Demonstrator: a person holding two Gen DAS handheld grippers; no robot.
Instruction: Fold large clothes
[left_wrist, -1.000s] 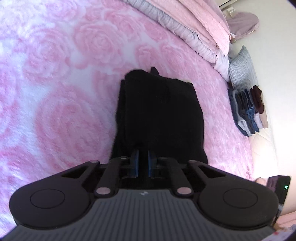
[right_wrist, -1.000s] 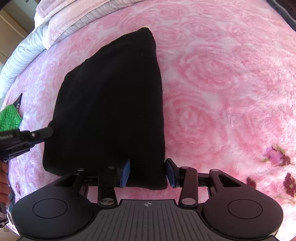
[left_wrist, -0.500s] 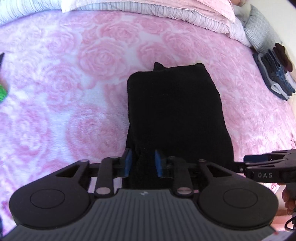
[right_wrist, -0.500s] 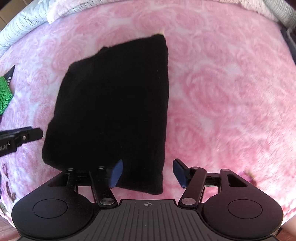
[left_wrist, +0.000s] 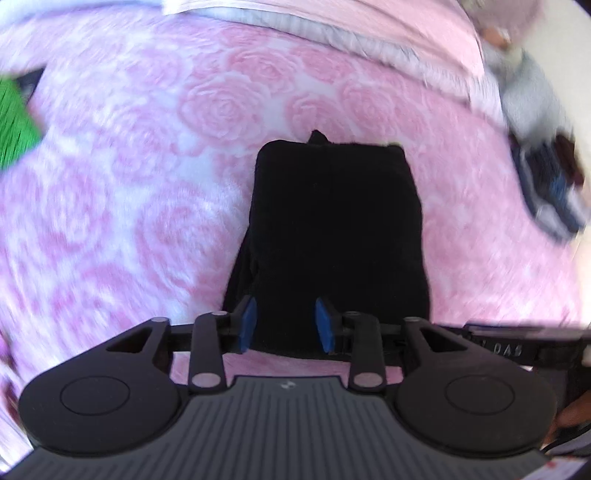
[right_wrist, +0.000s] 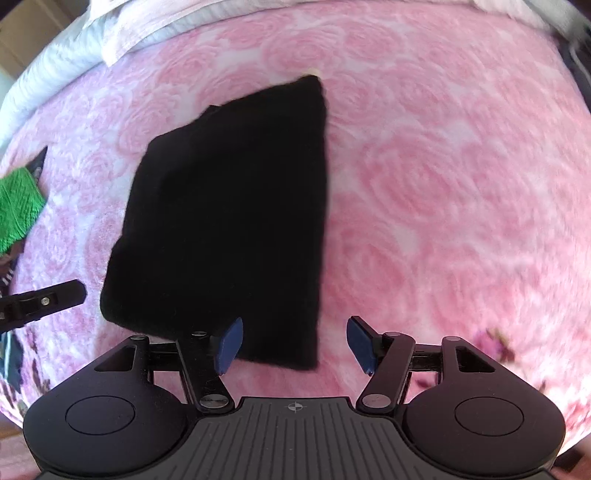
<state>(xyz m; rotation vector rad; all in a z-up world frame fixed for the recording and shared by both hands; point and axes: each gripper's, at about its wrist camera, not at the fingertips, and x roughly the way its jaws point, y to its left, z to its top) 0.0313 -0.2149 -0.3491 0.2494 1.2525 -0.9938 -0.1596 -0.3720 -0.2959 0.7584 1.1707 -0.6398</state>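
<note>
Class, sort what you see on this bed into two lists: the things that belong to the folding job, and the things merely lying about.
Belongs to the job:
black garment, folded
left gripper, open
right gripper, open

Lying about:
green knit item
stack of folded clothes
pink rose blanket

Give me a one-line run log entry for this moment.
stage: fold made | black garment: folded, flat on pink rose blanket | left gripper: open, empty | right gripper: open, empty | green knit: aside
</note>
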